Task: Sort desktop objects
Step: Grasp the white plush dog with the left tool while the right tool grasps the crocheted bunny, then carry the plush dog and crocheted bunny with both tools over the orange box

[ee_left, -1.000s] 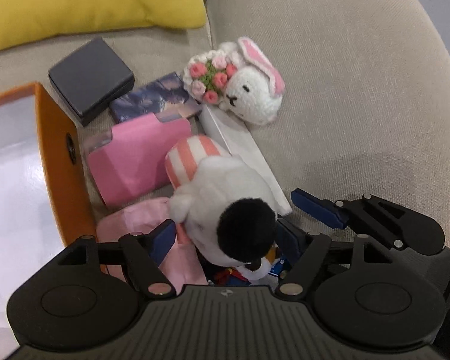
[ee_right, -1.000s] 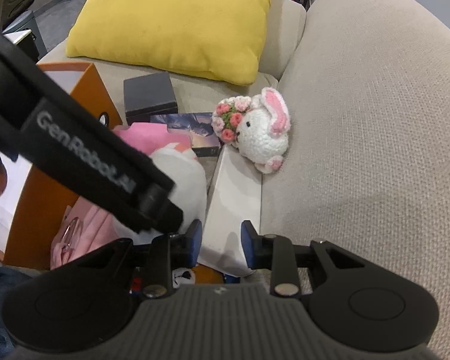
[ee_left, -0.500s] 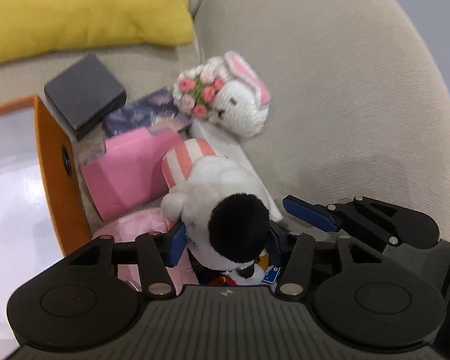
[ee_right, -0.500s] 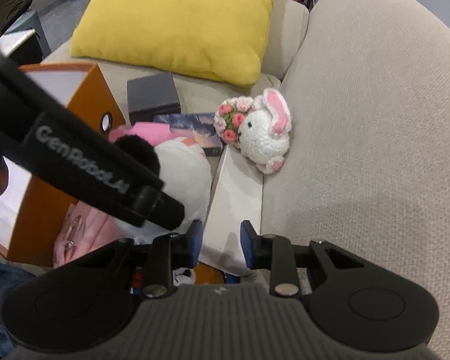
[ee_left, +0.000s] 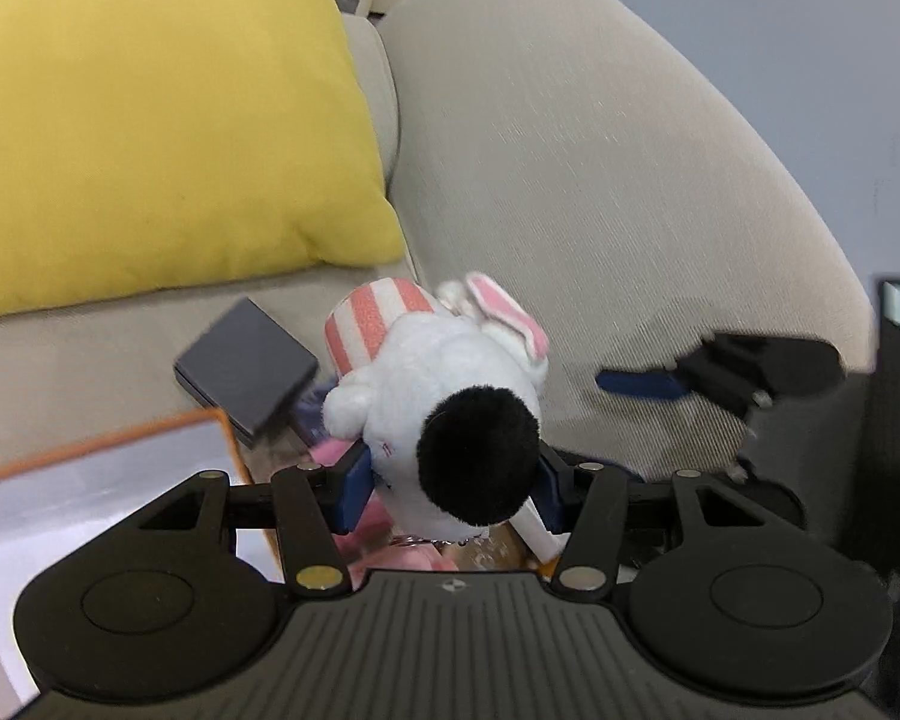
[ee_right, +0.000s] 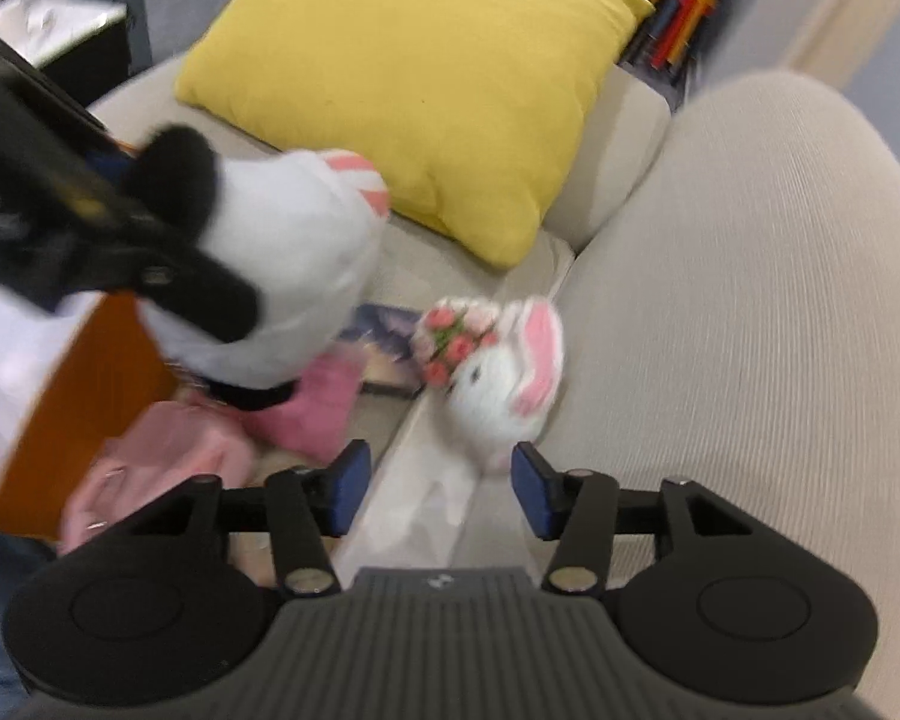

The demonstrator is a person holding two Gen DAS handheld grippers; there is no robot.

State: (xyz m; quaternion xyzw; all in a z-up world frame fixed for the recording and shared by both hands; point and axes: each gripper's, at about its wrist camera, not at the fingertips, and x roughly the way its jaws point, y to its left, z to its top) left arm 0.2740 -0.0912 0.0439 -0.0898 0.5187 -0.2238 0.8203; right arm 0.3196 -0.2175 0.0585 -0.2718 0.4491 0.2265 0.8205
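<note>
My left gripper is shut on a white plush toy with a black pompom and a pink-striped part, held up above the sofa seat; it also shows in the right wrist view. My right gripper is open and empty, over a white flat packet, just in front of a small crocheted rabbit with pink flowers. It appears in the left wrist view at the right. An orange box with a white inside stands at the left.
A yellow cushion leans at the sofa's back. A dark grey box, a dark book, a pink pouch and a pale pink bag lie on the seat. The beige armrest rises at right.
My left gripper closed on the plush toy and lifted it up and away from the pile. My right gripper opened from nearly shut around the white packet and moved toward the rabbit.
</note>
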